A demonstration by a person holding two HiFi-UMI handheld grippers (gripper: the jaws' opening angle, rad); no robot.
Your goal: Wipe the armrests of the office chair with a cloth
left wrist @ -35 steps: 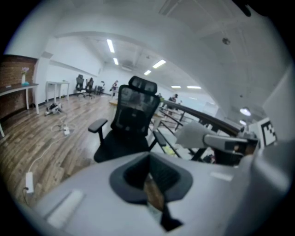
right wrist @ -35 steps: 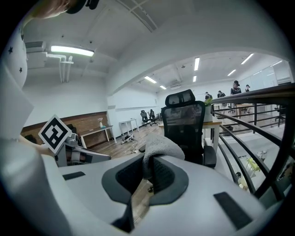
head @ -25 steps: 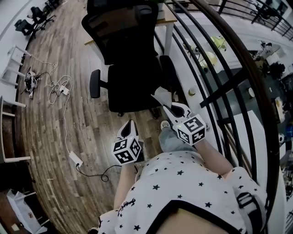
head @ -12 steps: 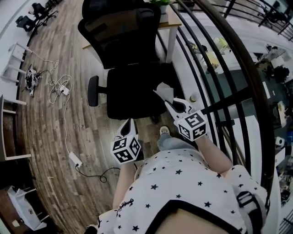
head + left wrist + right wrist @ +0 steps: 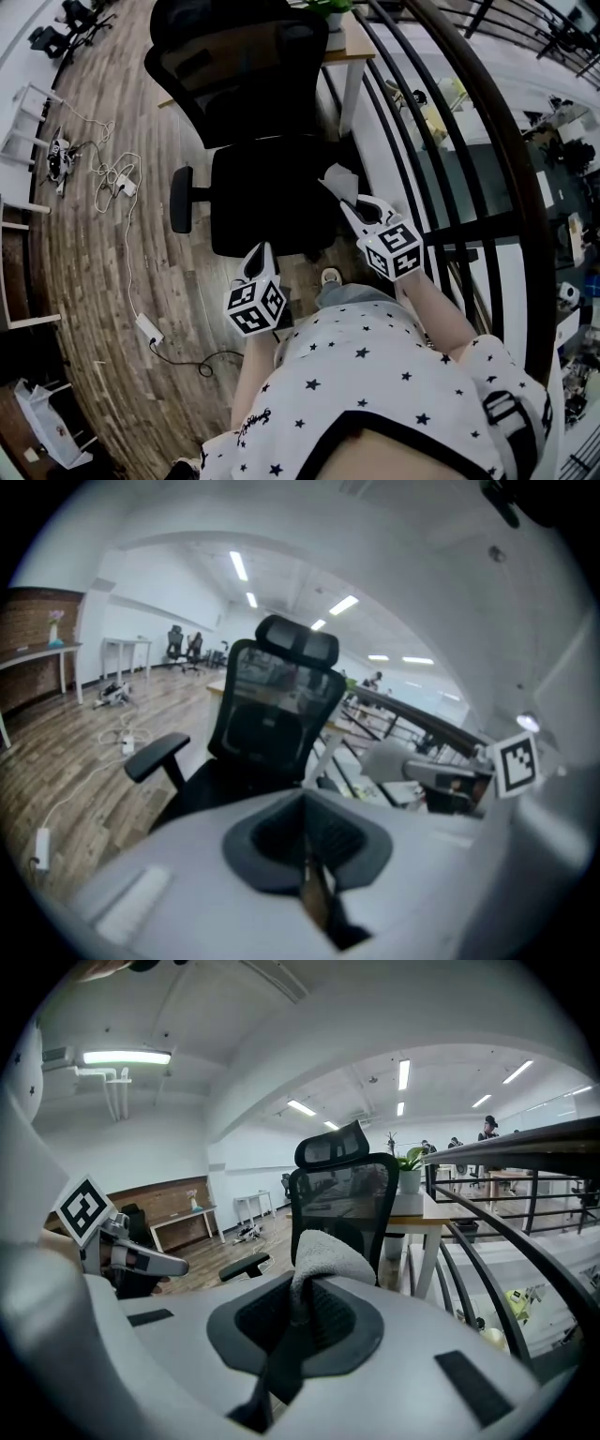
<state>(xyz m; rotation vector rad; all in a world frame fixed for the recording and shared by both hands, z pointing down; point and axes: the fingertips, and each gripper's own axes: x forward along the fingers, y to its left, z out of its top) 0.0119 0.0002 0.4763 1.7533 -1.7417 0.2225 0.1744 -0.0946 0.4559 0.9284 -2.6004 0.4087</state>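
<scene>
The black office chair (image 5: 265, 187) stands just ahead of me, its left armrest (image 5: 180, 199) sticking out on the left. My right gripper (image 5: 345, 204) is shut on a pale folded cloth (image 5: 337, 180), held over the seat's right edge; the right armrest is hidden there. In the right gripper view the cloth (image 5: 323, 1252) bulges from the right gripper (image 5: 305, 1290), with the chair back (image 5: 342, 1194) beyond. My left gripper (image 5: 259, 249) hangs shut and empty near the seat front. Its own view shows the left gripper (image 5: 305, 855) and the armrest (image 5: 155, 755).
A dark metal railing (image 5: 441, 122) curves along the right, close to my right arm. A desk (image 5: 339, 45) with a plant stands behind the chair. Cables and a power strip (image 5: 148, 327) lie on the wood floor at left. White tables (image 5: 23, 206) line the left edge.
The chair now sits a little lower and further left in the head view. My right gripper with the cloth has moved up closer to the seat. The left gripper has barely shifted.
</scene>
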